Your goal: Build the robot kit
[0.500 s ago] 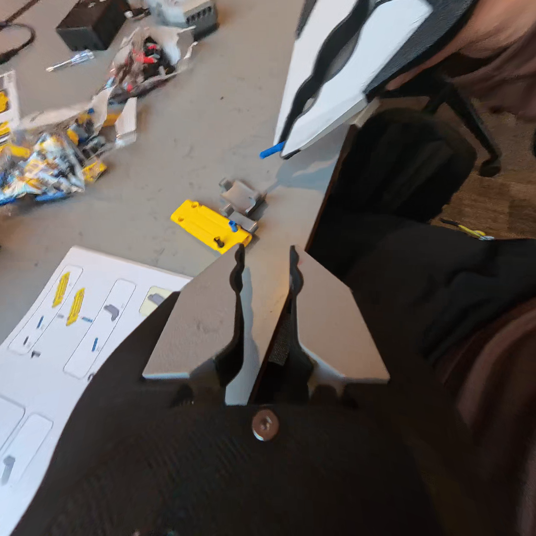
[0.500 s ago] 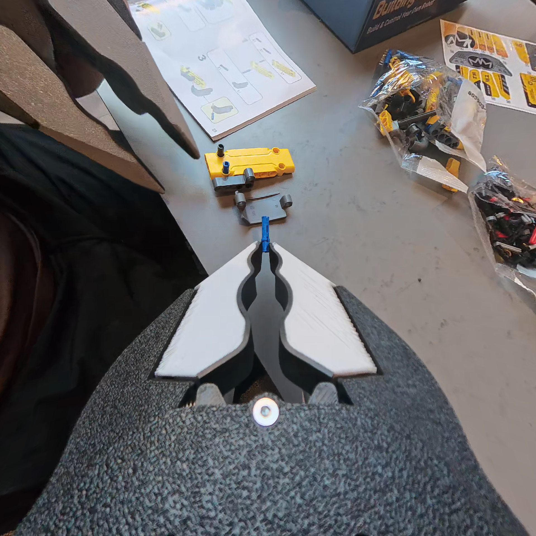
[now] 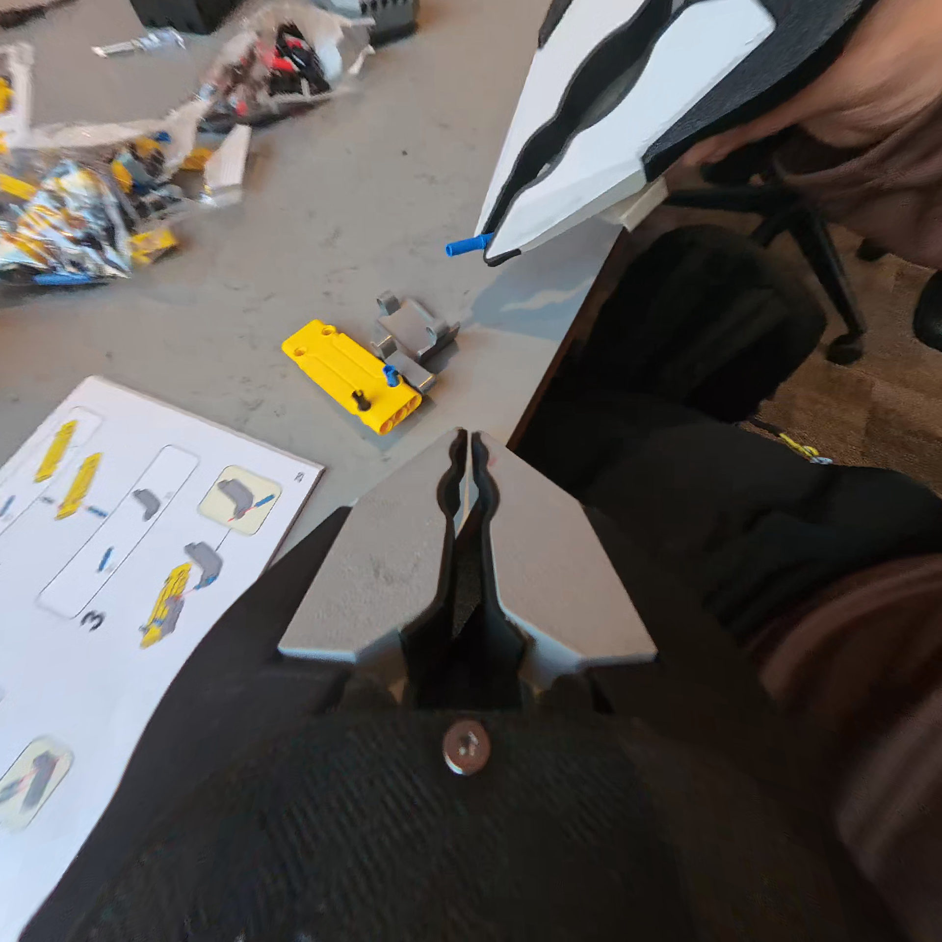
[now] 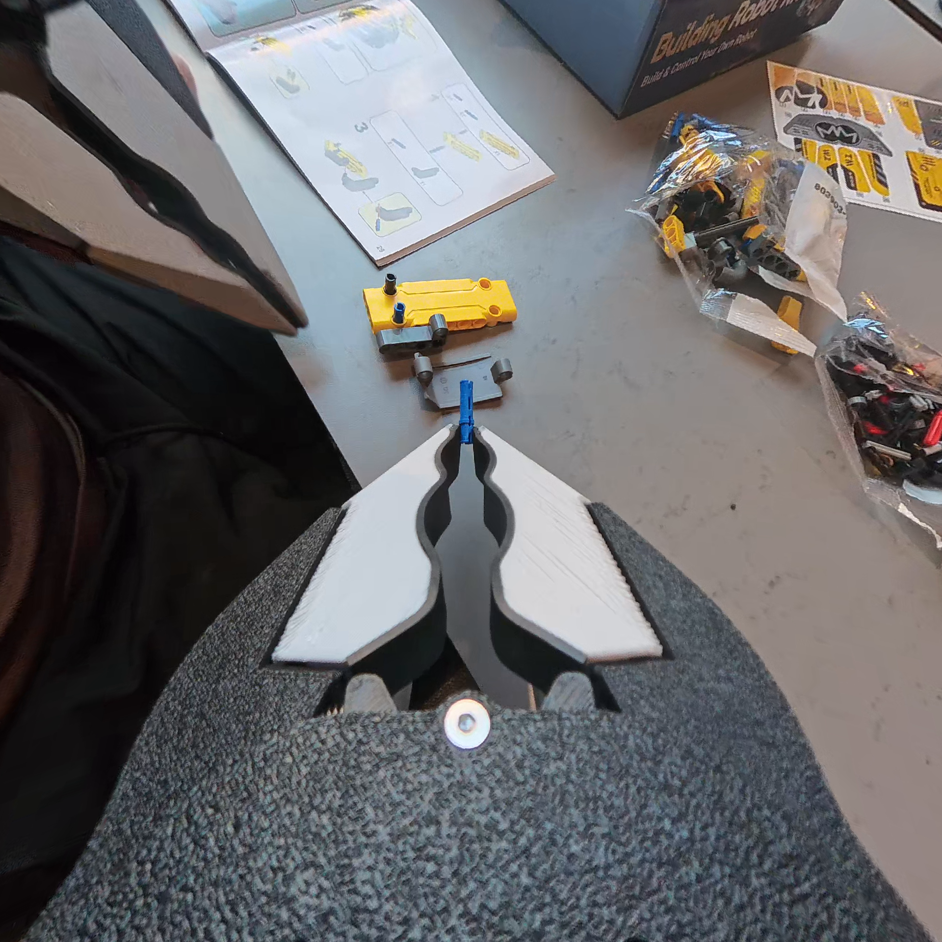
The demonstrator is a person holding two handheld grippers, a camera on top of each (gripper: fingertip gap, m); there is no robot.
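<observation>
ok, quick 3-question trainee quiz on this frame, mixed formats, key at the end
1. True or false: the right gripper is shut on a blue pin.
2. What does the left gripper hold? A) yellow panel B) grey piece C) nothing
3. Fill in: the pin's tip points toward the loose ___ piece beside the yellow panel.

Key: 1 true; 2 C; 3 grey

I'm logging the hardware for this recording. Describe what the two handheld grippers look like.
The left gripper has flat grey wedge-shaped fingers with wavy black inner edges, on a ribbed black body with one silver screw. The right gripper has white fingers of the same shape, black-edged, on a speckled grey-black body with a matching screw. No cables show. A brown sleeve appears behind each.
</observation>
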